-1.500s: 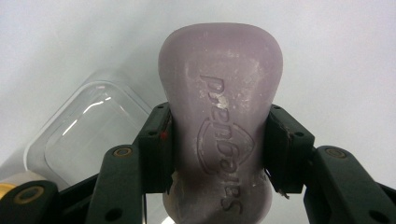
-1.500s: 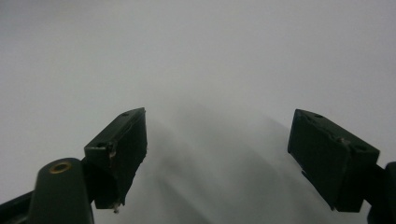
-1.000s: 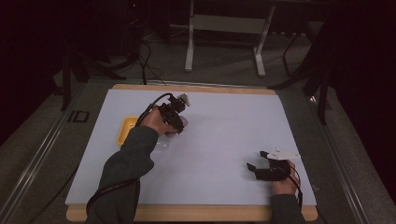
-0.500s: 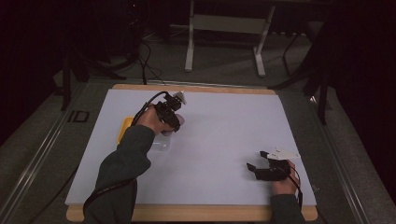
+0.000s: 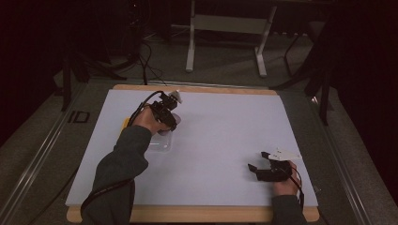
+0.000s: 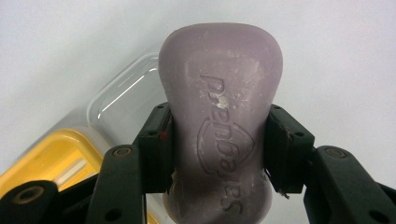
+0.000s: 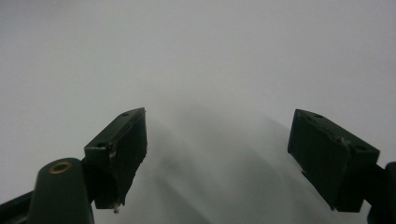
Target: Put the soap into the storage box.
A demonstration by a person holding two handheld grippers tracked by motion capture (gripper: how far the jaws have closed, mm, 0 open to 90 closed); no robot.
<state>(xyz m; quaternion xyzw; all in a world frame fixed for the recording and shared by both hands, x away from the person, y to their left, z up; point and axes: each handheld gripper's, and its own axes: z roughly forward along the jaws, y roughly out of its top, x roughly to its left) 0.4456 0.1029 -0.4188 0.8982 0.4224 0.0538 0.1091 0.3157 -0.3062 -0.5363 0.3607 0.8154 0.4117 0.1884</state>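
Soap (image 6: 219, 135) clamped in left gripper (image 6: 218, 144), carried above the clear tray (image 6: 123, 100).
Next (my guess): lower it in at 10 o'clock; right gripper (image 7: 217, 154) rests apart, empty.

soap bar (image 6: 219, 121) | embossed word, upside down, not clearly legible | floor mark "ID" (image 5: 78, 116)
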